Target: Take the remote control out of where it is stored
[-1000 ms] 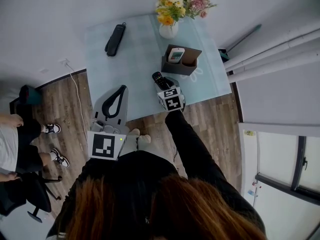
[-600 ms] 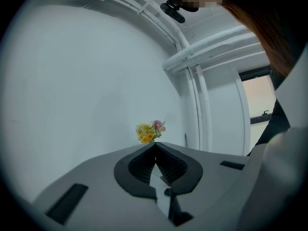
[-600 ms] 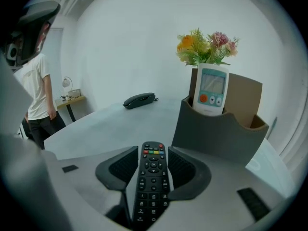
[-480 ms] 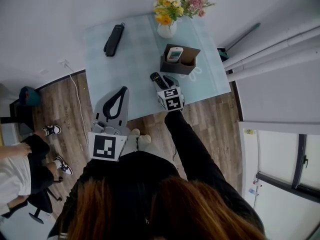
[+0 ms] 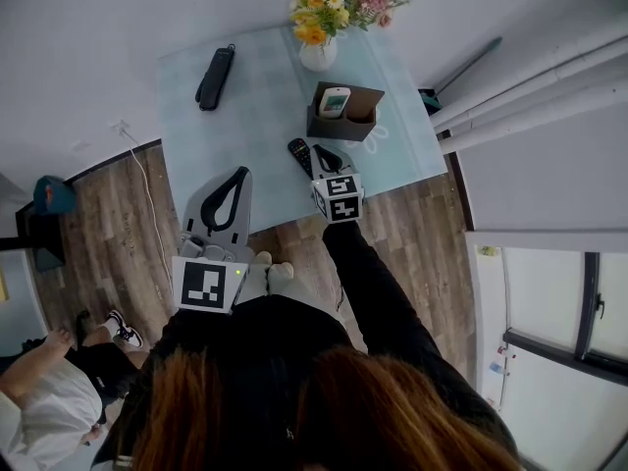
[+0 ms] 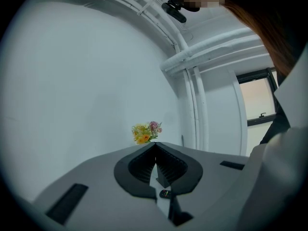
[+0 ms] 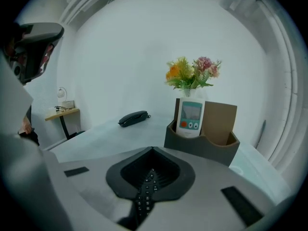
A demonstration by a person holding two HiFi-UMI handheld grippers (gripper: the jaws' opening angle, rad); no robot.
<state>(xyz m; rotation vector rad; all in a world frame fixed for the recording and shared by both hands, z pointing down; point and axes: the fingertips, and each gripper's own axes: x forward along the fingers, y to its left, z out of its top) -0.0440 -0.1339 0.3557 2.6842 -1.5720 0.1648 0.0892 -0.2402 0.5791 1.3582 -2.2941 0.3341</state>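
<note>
White remote [image 7: 190, 118], orange button [image 7: 183, 124] only in right gripper view

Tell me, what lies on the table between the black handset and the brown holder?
Nothing: in the head view, the table top between handset and holder is bare.

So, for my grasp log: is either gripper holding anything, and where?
Nothing. The left gripper and right gripper are both shut, empty; the black remote lies on the table.
</note>
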